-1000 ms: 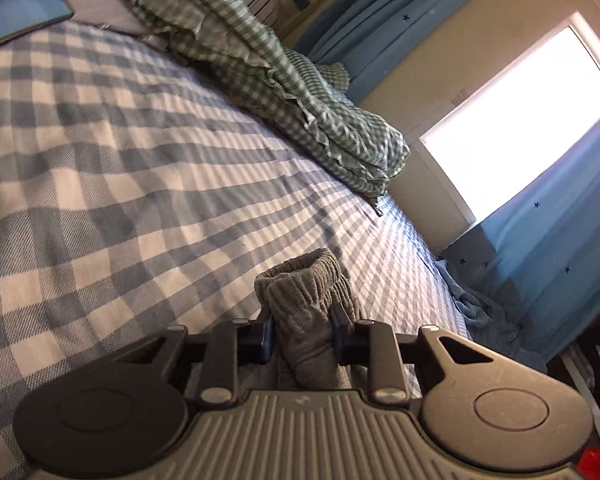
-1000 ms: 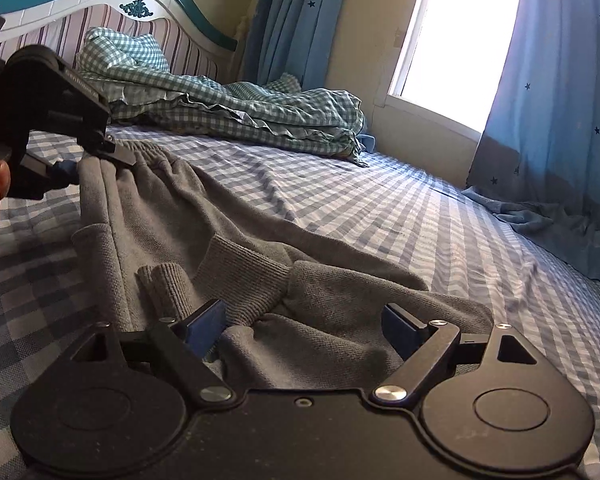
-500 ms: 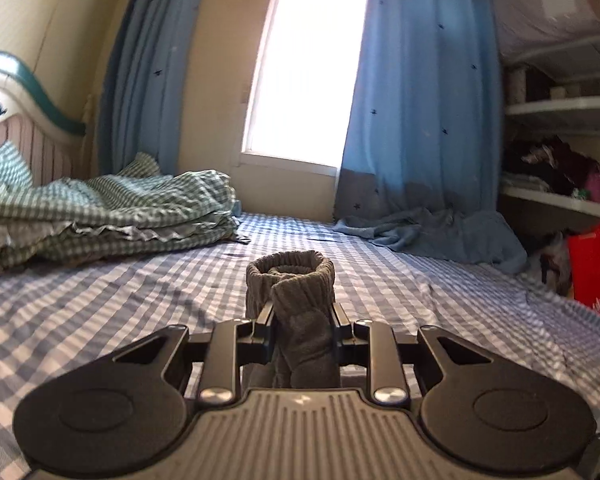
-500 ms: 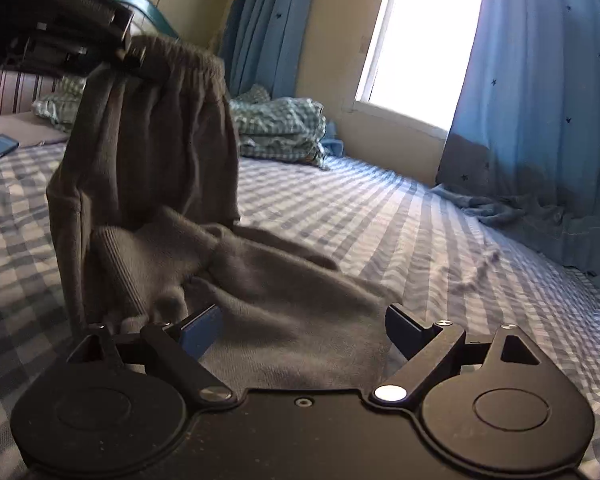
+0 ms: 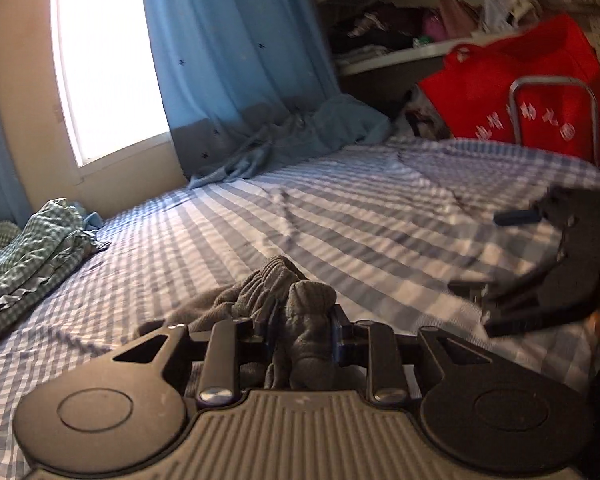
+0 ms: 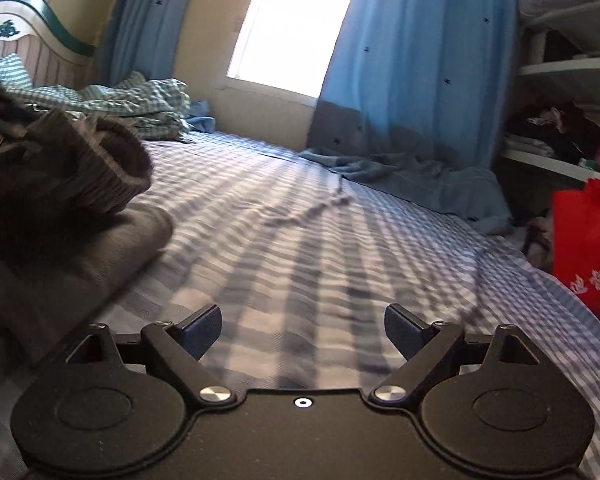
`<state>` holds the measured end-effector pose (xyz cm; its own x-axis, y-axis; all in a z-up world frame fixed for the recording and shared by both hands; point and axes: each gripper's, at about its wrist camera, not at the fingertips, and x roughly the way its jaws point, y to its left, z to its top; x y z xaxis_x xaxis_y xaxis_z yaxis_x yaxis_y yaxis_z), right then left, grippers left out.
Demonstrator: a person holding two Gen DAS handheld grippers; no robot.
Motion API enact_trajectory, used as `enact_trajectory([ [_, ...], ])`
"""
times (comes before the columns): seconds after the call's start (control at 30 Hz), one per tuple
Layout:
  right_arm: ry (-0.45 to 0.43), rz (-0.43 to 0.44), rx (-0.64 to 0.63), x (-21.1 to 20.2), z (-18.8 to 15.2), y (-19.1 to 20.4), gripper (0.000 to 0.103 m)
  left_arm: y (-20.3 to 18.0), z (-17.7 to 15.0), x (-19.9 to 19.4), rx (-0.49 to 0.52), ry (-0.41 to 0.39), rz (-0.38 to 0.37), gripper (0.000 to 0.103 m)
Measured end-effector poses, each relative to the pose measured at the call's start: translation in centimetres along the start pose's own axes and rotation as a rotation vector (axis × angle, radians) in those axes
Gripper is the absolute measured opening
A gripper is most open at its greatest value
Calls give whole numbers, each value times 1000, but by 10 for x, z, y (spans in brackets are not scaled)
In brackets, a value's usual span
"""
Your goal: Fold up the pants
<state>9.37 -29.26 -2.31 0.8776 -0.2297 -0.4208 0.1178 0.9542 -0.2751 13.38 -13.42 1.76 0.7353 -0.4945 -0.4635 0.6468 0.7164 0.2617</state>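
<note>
The grey pants (image 6: 72,240) lie folded over on the checked bed (image 6: 300,248) at the left of the right wrist view. My left gripper (image 5: 300,324) is shut on the bunched grey waistband (image 5: 284,292), held low over the pants. In the right wrist view the same waistband (image 6: 100,168) hangs above the folded fabric. My right gripper (image 6: 302,330) is open and empty over bare sheet to the right of the pants. It also shows at the right edge of the left wrist view (image 5: 548,256), with its jaws apart.
A crumpled green checked blanket (image 6: 140,100) lies by the headboard (image 6: 28,20). Blue curtains (image 6: 412,80) hang by the window and pool on the bed's far edge. A red bag (image 5: 520,80) and cluttered shelves (image 5: 400,32) stand past the foot of the bed.
My left gripper has swung the waistband up and over toward the foot of the bed and lowered it, doubling the pants. My right gripper has drawn back off the pants, jaws open throughout.
</note>
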Motion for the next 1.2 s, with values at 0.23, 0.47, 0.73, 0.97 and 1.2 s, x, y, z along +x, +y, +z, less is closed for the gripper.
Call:
enact_trajectory([
  [0.23, -19, 129, 116, 6, 8, -22, 93, 12, -24, -18, -166, -22, -214, 58],
  [0.47, -71, 314, 255, 20, 62, 0, 95, 79, -42, -76, -622, -225, -288, 75],
  [0.73, -29, 258, 213, 17, 79, 54, 101, 106, -46, -40, -656, -3, 166, 98],
  [0.97, 46, 198, 174, 18, 18, 65, 101, 111, -126, -14, -810, 123, -3, 103],
  [1.2, -57, 219, 189, 4, 49, 41, 101, 130, -74, -44, -802, -33, 9, 102],
])
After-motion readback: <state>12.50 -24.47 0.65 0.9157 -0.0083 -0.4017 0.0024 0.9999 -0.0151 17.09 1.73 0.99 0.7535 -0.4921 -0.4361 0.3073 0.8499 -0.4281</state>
